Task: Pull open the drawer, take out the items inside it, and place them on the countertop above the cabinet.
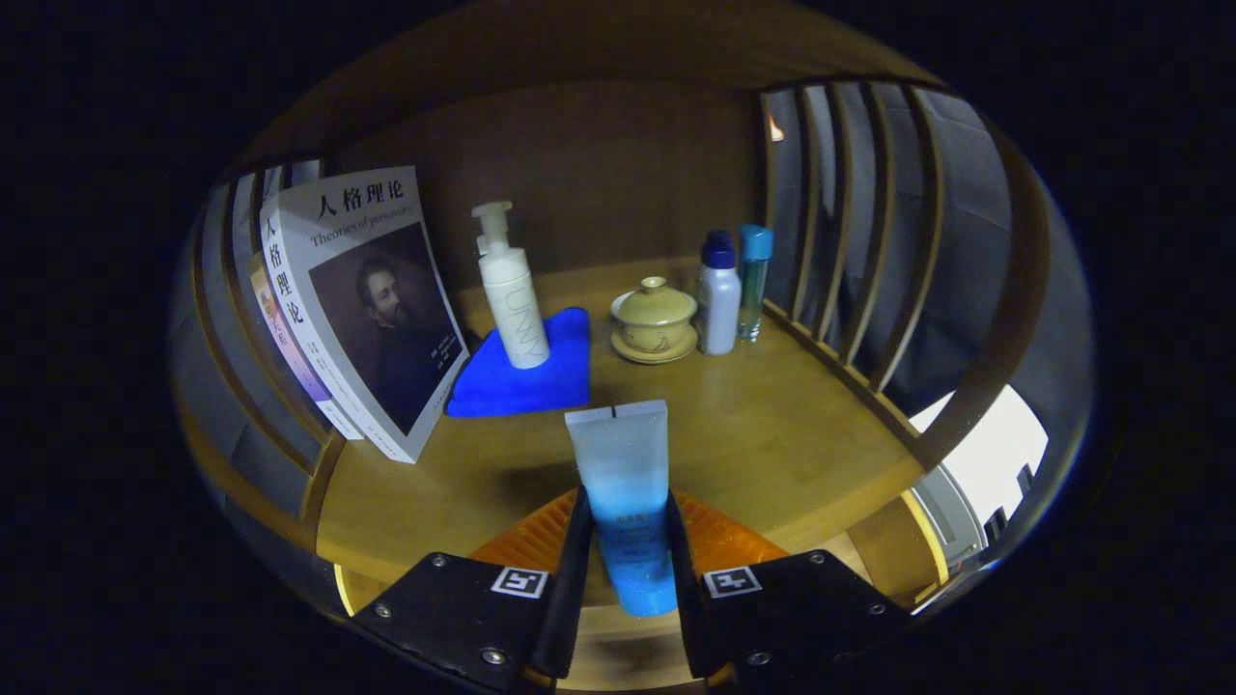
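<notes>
Three bottles (512, 290), one tube (623, 483), books (372, 299), one lidded cup (654, 317).

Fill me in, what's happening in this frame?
The gripper is shut on a blue tube, both fingers pressing its sides, holding it over the front of the wooden countertop. Already on the countertop: books leaning at one side, a white pump bottle standing on a blue cloth, a lidded cup on a saucer, and two small bottles near the slatted rail. The tube isn't set down yet.
</notes>
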